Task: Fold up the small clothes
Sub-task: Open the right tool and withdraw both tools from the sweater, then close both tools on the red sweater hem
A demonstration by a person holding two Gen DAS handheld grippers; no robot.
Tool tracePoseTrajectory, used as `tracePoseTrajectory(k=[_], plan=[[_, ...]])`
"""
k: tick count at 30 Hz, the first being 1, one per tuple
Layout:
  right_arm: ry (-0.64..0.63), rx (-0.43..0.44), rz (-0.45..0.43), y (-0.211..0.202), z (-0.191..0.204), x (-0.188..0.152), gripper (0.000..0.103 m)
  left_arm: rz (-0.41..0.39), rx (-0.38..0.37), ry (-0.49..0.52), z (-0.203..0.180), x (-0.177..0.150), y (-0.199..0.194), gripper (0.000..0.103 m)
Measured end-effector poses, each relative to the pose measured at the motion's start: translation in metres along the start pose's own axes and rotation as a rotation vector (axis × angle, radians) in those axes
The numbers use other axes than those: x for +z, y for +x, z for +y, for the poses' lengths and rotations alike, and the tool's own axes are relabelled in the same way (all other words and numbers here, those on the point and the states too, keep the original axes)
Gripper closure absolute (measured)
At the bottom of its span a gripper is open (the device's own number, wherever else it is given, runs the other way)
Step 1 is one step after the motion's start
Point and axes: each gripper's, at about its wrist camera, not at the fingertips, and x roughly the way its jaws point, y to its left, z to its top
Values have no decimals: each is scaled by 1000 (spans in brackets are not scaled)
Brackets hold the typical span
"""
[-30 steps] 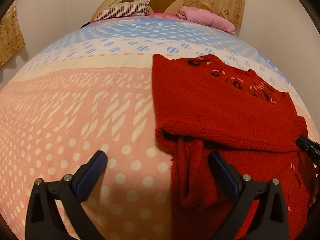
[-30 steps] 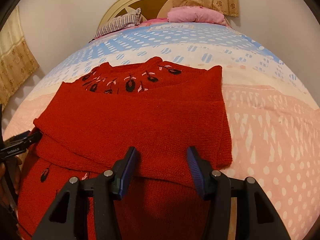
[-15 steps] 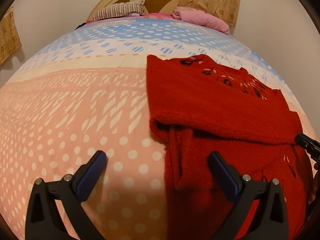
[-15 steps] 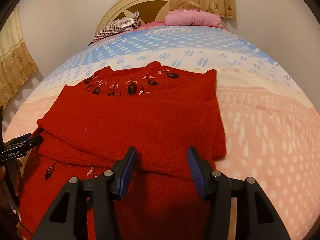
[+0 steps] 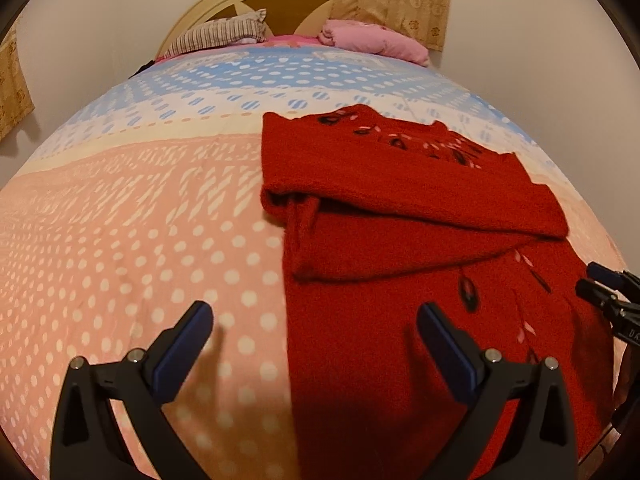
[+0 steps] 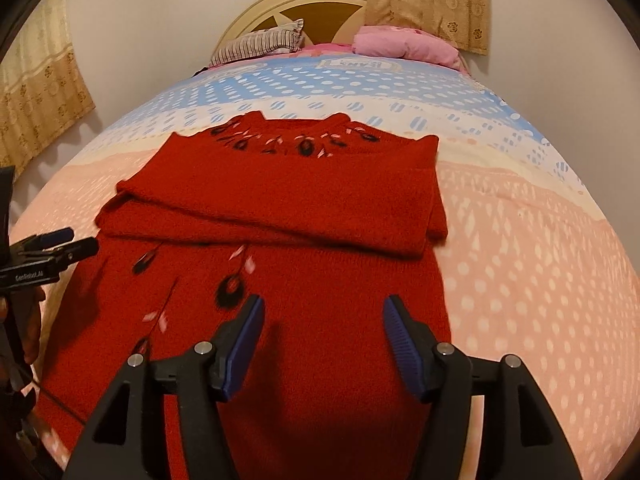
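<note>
One red sweater (image 6: 280,208) on bed (image 5: 120,220), two pillows (image 5: 224,34); left tongs (image 5: 314,344) and right tongs (image 6: 323,340) both spread, empty.

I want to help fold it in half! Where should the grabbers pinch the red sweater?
Probably the red sweater by its near bottom hem, one corner each, coming from the near side. Both sleeves already lie folded across the chest, the lower body lies flat, and the open left gripper and right gripper hover there.
</note>
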Motion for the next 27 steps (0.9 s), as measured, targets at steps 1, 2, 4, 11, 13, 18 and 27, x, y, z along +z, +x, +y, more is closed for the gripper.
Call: tracePoseTrajectory(k=[1, 2, 4, 11, 13, 18, 27], plan=[[-2, -1, -1, -3, 2, -3, 40, -5, -2, 4, -1, -4, -5, 0], [-4, -6, -3, -7, 3, -8, 39, -7, -1, 5, -1, -7, -8, 0], [-13, -14, -8, -13, 7, -16, 38, -1, -6, 9, -1, -15, -13, 0], [-34, 3, 17, -23, 19, -50, 37, 0, -19, 3, 3, -39, -36, 0], [-30, 9, 23, -26, 21, -58, 36, -6, -16, 9, 4, -46, -43, 0], [-35, 21, 24, -39, 30, -75, 36, 14, -61, 35, 4, -71, -59, 2], [-57, 7, -4, -62, 42, -102, 35, 98, -162, 45, 1, -114, -67, 25]])
